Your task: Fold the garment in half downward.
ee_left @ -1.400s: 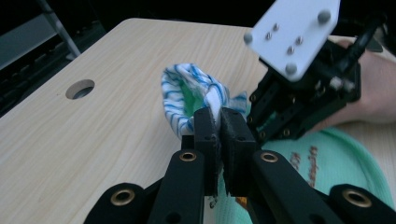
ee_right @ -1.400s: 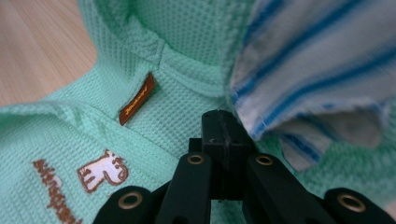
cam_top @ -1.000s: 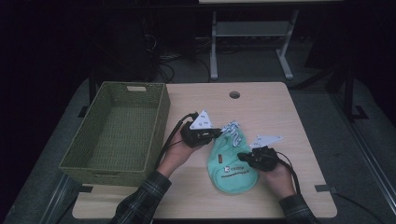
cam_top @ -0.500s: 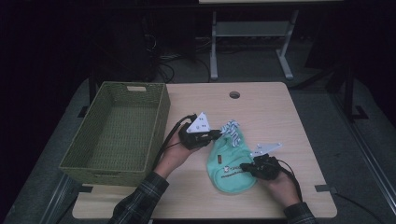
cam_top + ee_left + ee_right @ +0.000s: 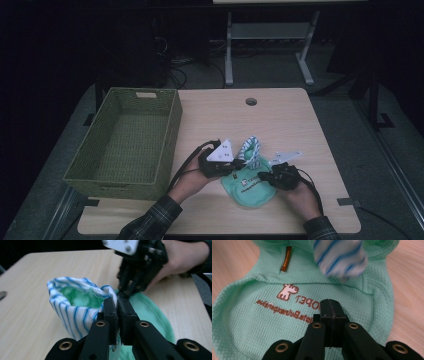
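Observation:
A mint-green pet garment [image 5: 250, 189] with brown lettering [image 5: 287, 305] lies flat near the table's front edge. Its blue-and-white striped hood [image 5: 250, 146] stands up at the far end, green inside [image 5: 80, 297]. My left gripper [image 5: 239, 163] comes in from the left and is shut on the hood's striped edge [image 5: 75, 315], as the left gripper view [image 5: 117, 305] shows. My right gripper [image 5: 261, 176] is shut with its tips resting on the green fabric [image 5: 329, 305]; no cloth shows between its jaws. In the left gripper view the right gripper [image 5: 124, 293] sits just beyond my left jaws.
A woven green basket [image 5: 172, 125], with nothing in it, stands on the left side of the wooden table [image 5: 285, 125]. A round cable hole [image 5: 251, 101] is near the far edge. A metal stand [image 5: 270, 35] is on the floor behind the table.
My left gripper has moved nearer the person and slightly lower, bringing the striped hood with it. The right gripper has stayed on the garment.

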Tool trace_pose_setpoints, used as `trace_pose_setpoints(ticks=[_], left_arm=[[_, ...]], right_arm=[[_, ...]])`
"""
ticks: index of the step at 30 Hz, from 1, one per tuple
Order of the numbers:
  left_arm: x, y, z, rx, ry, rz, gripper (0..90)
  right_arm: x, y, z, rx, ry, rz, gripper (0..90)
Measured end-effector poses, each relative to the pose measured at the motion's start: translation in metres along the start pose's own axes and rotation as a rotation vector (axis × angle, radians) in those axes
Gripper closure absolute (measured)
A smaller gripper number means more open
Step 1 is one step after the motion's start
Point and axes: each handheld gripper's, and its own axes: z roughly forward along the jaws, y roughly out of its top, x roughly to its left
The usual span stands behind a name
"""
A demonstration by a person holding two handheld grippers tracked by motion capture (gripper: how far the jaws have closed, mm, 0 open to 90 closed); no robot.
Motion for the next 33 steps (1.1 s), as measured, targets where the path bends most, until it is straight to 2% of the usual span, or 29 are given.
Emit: trace_pose_setpoints(ticks=[3,5,9,14,20,25,26,30,33], left_arm=[[-0.006,-0.003,0.006,0.016,-0.017,0.004,85.5],[-0.009,-0.004,0.009,0.026,-0.025,0.009,85.5],[-0.01,-0.004,0.011,0.03,-0.032,0.011,85.5],[-0.01,-0.004,0.011,0.032,-0.03,0.012,85.5],[-0.01,-0.003,0.008,0.018,-0.02,0.016,85.6],[-0.012,0.001,0.005,-0.003,-0.025,0.025,85.6],[-0.015,0.002,0.006,-0.016,-0.046,0.033,85.5],[-0.03,0.002,0.011,-0.012,-0.091,0.06,85.5],[-0.043,-0.002,0.019,0.011,-0.14,0.078,85.4]], right_arm=[[0.001,-0.001,-0.003,0.0,-0.011,-0.016,90.0],[0.0,-0.002,-0.01,-0.017,-0.012,0.001,90.0],[0.0,-0.008,-0.026,-0.038,-0.013,0.004,90.0],[0.002,-0.021,-0.034,-0.022,-0.005,0.006,90.0],[0.007,-0.028,-0.028,0.025,0.013,-0.012,90.0],[0.009,-0.026,-0.025,0.02,0.015,-0.005,90.0],[0.009,-0.026,-0.025,0.02,0.015,-0.005,90.0],[0.009,-0.026,-0.025,0.02,0.017,-0.001,90.0],[0.009,-0.025,-0.025,0.02,0.018,0.004,90.0]])
